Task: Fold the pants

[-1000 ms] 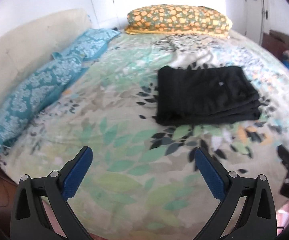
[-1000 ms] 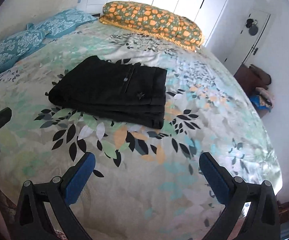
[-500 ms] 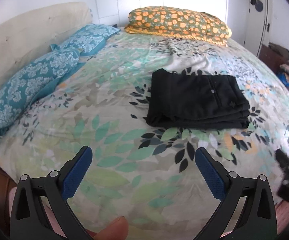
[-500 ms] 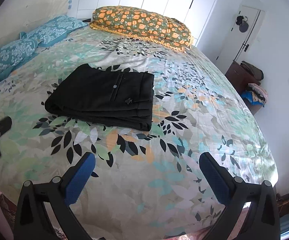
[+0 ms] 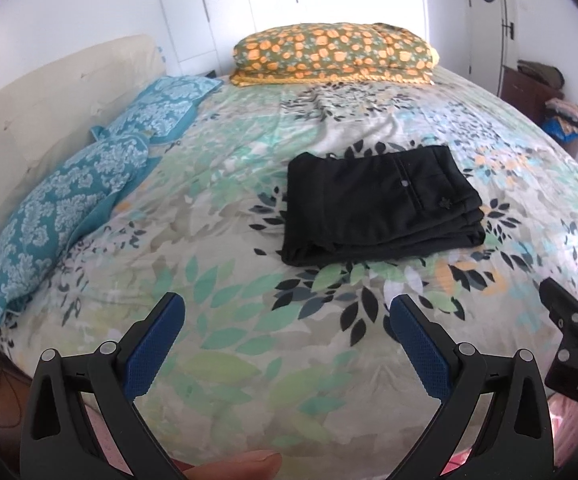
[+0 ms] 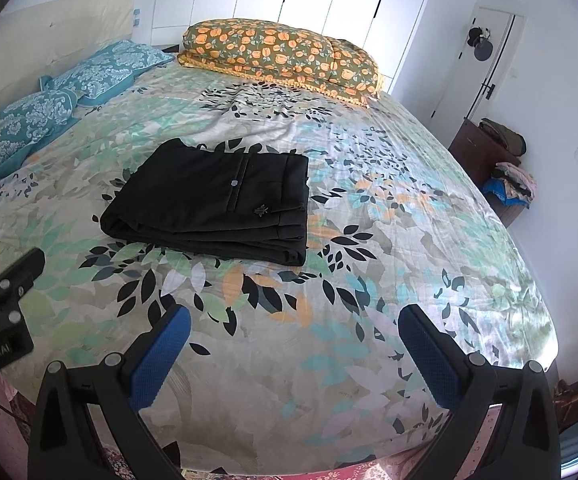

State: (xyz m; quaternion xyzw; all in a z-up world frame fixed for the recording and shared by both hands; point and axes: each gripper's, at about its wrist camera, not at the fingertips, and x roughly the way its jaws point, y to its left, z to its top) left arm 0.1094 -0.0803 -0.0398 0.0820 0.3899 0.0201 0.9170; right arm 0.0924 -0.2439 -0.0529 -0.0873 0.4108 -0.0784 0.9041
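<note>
Both my claws have drawn back: left gripper (image 5: 285, 320) and right gripper (image 6: 293, 330) wide, empty; folded black trousers (image 6: 213, 204) apparently finished on leaf-print bedspread (image 6: 389, 264).

pants (image 6: 213, 204): matt black woven cloth, smooth, small pale button. Bedspread (image 6: 369, 280): thin printed cloth, lightly creased, matt. Left gripper (image 5: 285, 336) and right gripper (image 6: 295, 344): matt black plastic frames, blue pads (image 6: 161, 356) with fine dimpled texture, probably rubber. Headboard (image 5: 69, 92): cream, looks padded. Cabinet (image 6: 477, 156): dark wood, slight sheen.
</note>
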